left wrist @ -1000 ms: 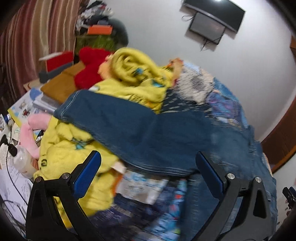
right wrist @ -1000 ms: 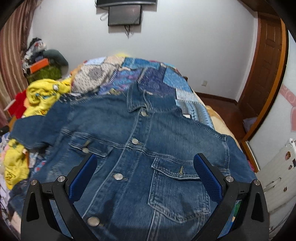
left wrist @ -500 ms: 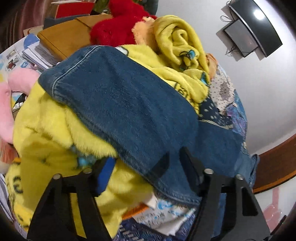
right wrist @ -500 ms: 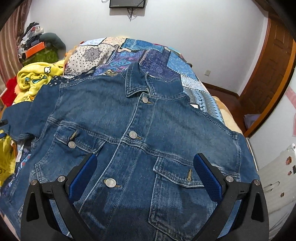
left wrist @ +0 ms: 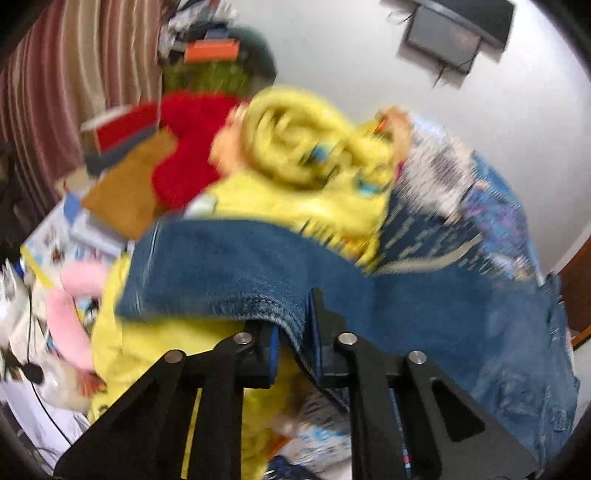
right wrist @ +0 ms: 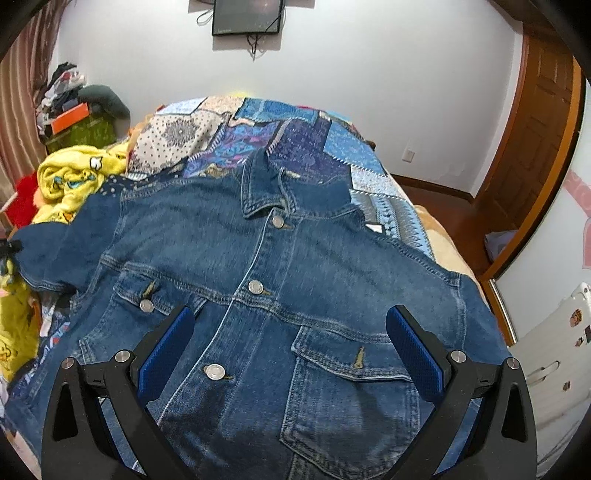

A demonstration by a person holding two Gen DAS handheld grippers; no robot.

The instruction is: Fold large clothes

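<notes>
Left tongs [left wrist: 293, 341] clenched on sleeve edge of denim jacket [right wrist: 280, 280]; right tongs [right wrist: 288, 354] released, hovering above jacket front. Jacket flat, buttoned, face up on quilted bed [right wrist: 332, 147], sleeve draped over yellow blanket [left wrist: 306, 177]. Advice: lift sleeve clear of blanket, carry across chest, lay smooth.

I can't read any words or numbers in my two views. The small black flat screen [right wrist: 246, 16] on the white wall has a tiny pale mark at its lower edge, too small for me to read. The yellow fuzzy blanket [right wrist: 75, 176] has cartoon faces on it, but no letters.
</notes>
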